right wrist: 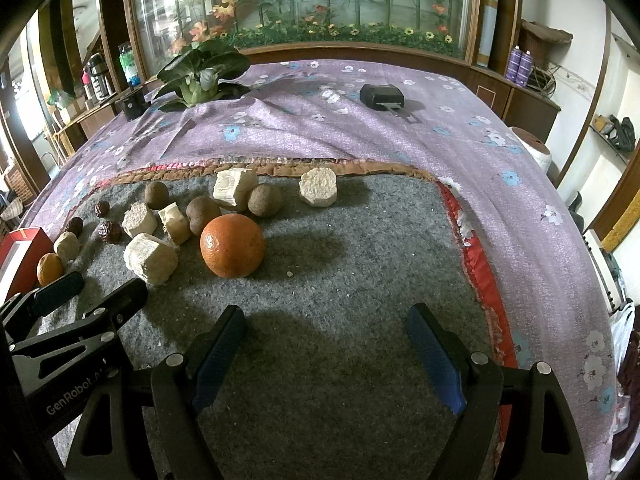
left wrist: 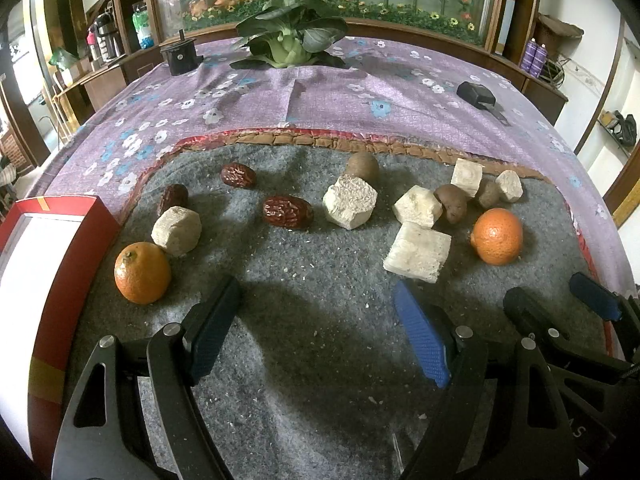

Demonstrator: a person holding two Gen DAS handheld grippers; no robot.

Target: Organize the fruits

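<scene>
Fruits lie on a grey felt mat point(left wrist: 320, 320). One orange point(left wrist: 142, 273) sits at the left near a red box point(left wrist: 60, 280). A second orange point(left wrist: 497, 236) sits at the right and shows in the right wrist view point(right wrist: 233, 246). Three red dates point(left wrist: 287, 211) lie mid-left. Brown round fruits point(left wrist: 363, 167) and several pale cut chunks point(left wrist: 350, 201) lie across the middle. My left gripper point(left wrist: 316, 324) is open and empty above the mat's near part. My right gripper point(right wrist: 326, 350) is open and empty, just right of the left one.
The red box with a white inside stands at the mat's left edge. A purple flowered cloth point(left wrist: 320, 92) covers the table beyond the mat. On it are a leafy green vegetable point(left wrist: 290, 36), a black cylinder point(left wrist: 180, 56) and a black device point(left wrist: 476, 94).
</scene>
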